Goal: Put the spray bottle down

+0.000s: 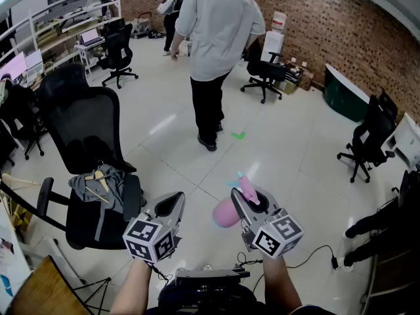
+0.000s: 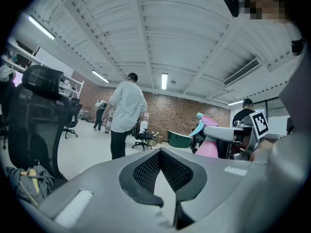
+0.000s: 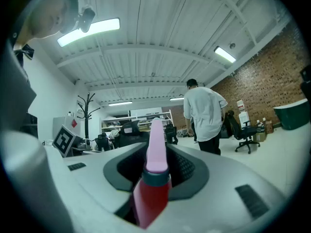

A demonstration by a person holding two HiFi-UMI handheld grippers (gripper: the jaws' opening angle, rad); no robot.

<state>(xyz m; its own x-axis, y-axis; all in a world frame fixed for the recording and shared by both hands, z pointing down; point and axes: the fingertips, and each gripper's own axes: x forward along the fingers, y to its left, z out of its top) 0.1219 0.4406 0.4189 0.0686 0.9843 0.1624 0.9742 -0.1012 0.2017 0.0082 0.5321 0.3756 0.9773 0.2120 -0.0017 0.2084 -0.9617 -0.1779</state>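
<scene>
Spray bottle sits in the right hand-held gripper, chair at left.

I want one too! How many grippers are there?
2. The left gripper sits low left in the head view, empty; the right gripper beside it holds the pink spray bottle. None seems hidden.

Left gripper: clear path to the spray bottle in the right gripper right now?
Probably yes. The left gripper is empty, beside the right gripper, nothing between them, and the spray bottle has its pink body sticking out toward it. The left jaws are together, so they'd need opening first.
</scene>
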